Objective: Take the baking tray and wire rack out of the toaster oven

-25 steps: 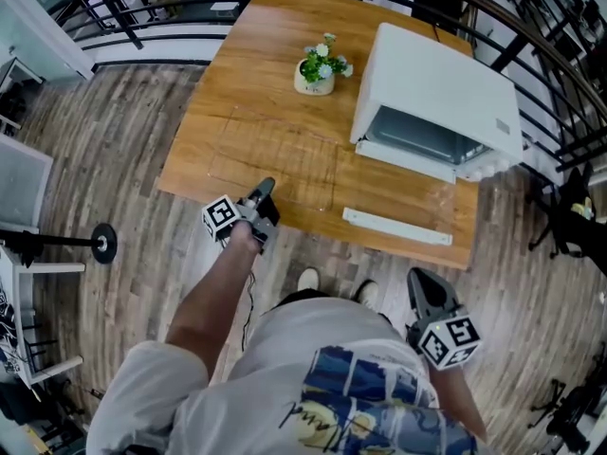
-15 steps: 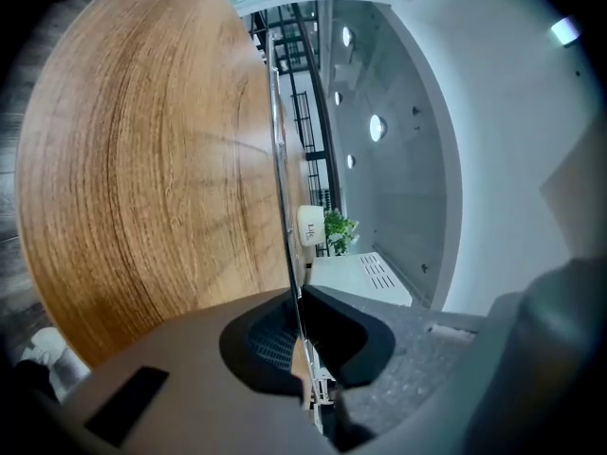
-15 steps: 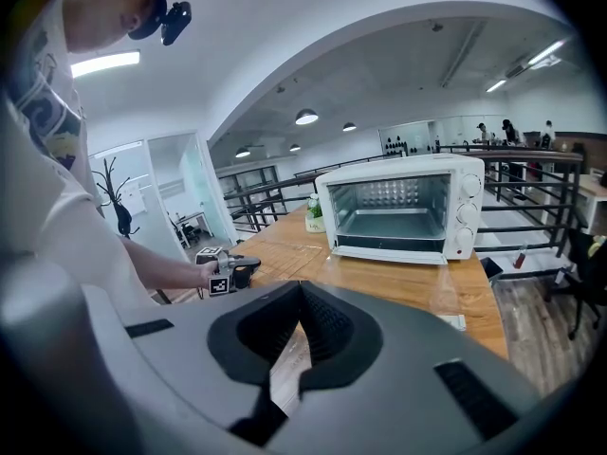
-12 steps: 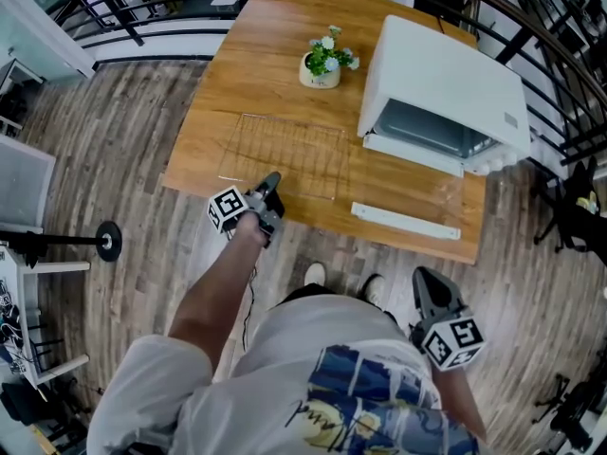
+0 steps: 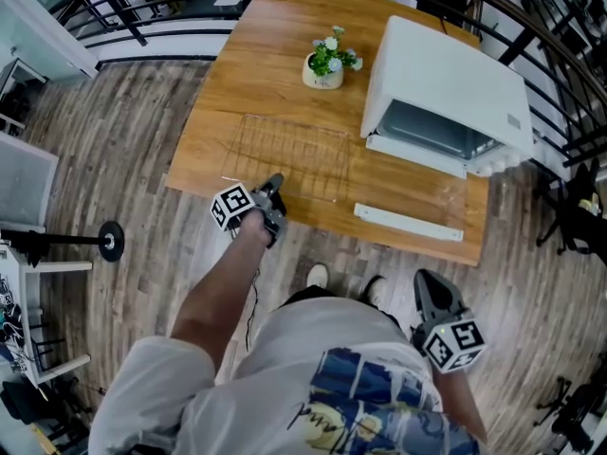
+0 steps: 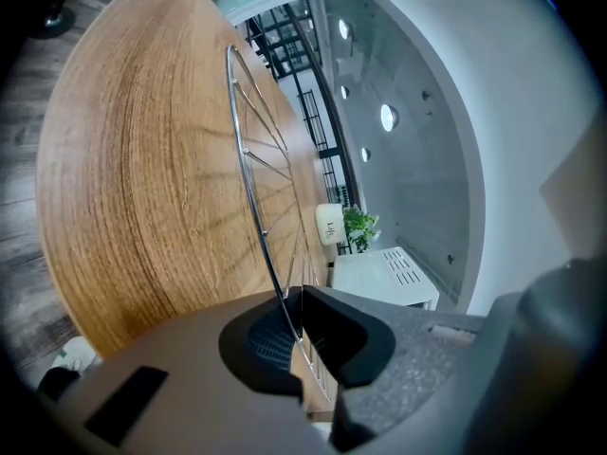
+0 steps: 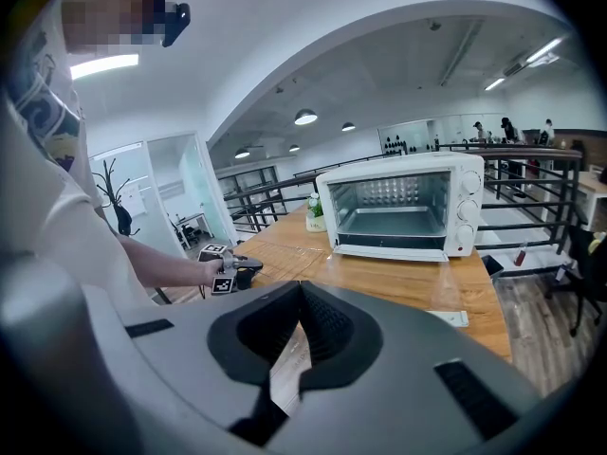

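Wooden tabletop [image 5: 237, 83] bore the wire rack [image 5: 289, 156], which lay flat near the front edge with its near rim wire pinched in the clenched left gripper [image 5: 274, 182]. The rack step looked nearly done. Letting go came next, then the baking tray [image 7: 394, 224], apparently inside the toaster oven [image 5: 446, 83]. The right gripper [image 5: 427, 282] hung closed and empty by the hip. The lowered glass door [image 5: 408, 223] and the table edge bounded the reach, with bare wood between.

Head view: oven [image 5: 446, 74] top hides most of its cavity, right of frame. Rack [image 5: 289, 157] wires barely resolve against the table [image 5: 247, 64]. Left gripper view: rack's near edge is hidden behind the left gripper [image 6: 297, 292] body, bottom centre.
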### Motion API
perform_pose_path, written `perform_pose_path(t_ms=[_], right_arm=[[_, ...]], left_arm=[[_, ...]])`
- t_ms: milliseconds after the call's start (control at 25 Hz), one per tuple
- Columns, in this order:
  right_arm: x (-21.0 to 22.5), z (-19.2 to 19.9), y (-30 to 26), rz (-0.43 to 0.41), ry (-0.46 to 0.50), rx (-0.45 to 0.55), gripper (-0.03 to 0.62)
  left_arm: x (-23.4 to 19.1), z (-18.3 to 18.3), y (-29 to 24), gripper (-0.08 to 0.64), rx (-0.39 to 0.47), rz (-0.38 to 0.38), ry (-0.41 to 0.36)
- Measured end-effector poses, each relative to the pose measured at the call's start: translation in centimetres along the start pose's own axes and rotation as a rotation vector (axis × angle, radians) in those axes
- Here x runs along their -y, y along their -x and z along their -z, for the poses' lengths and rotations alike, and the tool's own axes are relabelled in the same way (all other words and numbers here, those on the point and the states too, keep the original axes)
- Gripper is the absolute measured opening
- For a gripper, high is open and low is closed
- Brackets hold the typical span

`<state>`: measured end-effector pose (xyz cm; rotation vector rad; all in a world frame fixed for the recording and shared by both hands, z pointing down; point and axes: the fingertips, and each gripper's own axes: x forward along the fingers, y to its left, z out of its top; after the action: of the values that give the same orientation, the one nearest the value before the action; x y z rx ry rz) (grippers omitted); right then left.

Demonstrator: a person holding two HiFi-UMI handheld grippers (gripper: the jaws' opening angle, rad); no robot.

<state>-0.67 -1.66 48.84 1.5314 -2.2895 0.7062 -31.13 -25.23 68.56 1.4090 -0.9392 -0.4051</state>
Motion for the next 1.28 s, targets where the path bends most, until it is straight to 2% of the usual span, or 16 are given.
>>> perform_pose_path(t_ms=[200,680,1280], right_arm=[[0.5,-0.1,0.3,0.004,-0.001,0.000,0.002],[2.8,-0.8,1.4,-0.010,-0.011,0.016,0.002],[6.4,-1.6,2.4,-0.039,-0.002,0.029,0.002]], left_arm=[[0.0,-0.2,0.0,0.006,0.007,-0.068,-0.036],[-0.4,0.1,0.0,0.074,0.050,-0.308,-0.132],[-1.6,0.2,0.8,0.184,0.147,-0.610,-0.273]])
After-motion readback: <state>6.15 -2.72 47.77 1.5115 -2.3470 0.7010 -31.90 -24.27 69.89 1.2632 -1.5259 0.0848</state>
